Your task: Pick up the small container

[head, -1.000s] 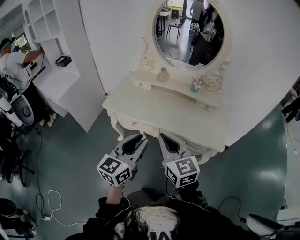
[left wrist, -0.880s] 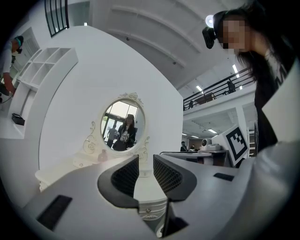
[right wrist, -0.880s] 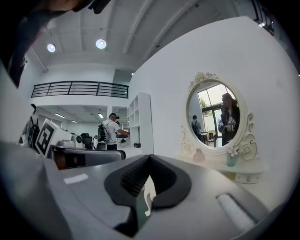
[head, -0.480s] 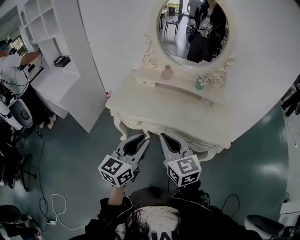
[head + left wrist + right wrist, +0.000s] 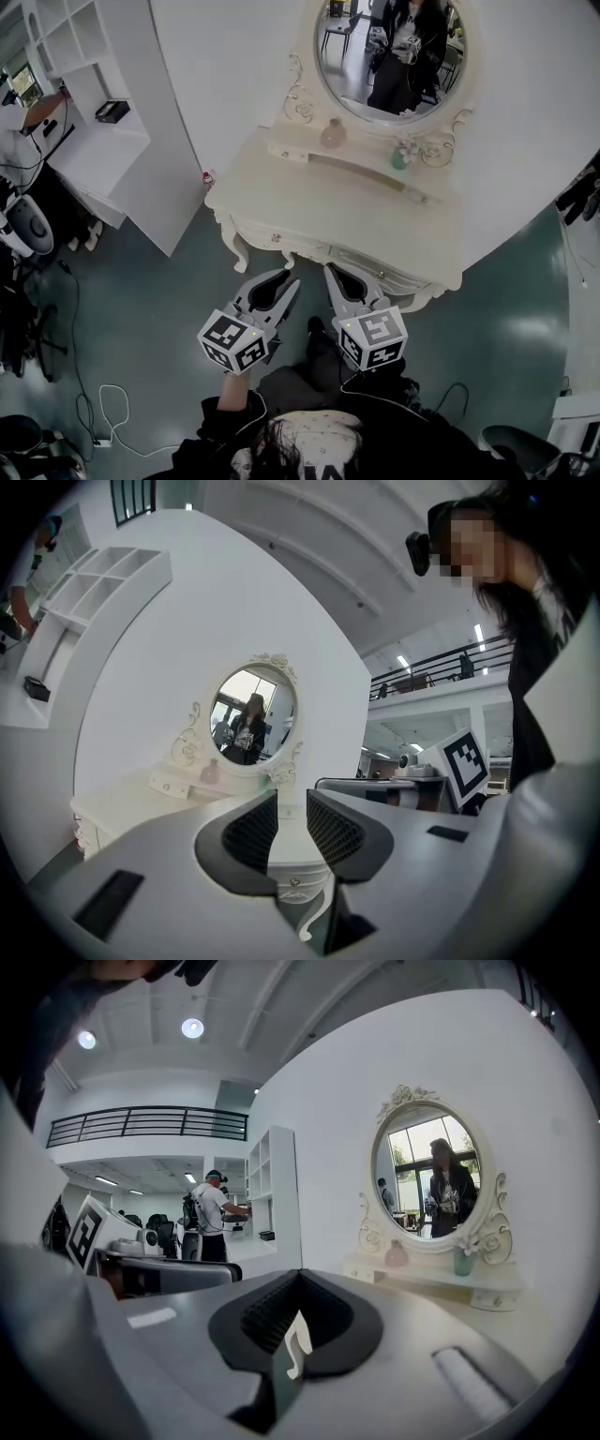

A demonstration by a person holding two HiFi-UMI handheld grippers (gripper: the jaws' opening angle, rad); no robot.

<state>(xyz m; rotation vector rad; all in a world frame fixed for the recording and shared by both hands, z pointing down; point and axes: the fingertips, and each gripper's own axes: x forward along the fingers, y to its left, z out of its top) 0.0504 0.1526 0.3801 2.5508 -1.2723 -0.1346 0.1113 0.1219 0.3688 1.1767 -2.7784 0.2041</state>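
The worktop (image 5: 356,211) now lies nearer than a second ago, so the approach goes on. The left gripper (image 5: 286,282) and right gripper (image 5: 331,275) have jaws closed and empty. The small pink container (image 5: 333,133) stands at 12 o'clock, well apart.

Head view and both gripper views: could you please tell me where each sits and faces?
Head view: head-mounted, looking steeply down at the dressing table; left gripper, right gripper and hair show.
Left gripper view: rides that gripper, faces the mirror; own jaws show.
Right gripper view: likewise; own jaws show.
All three share the mirror.
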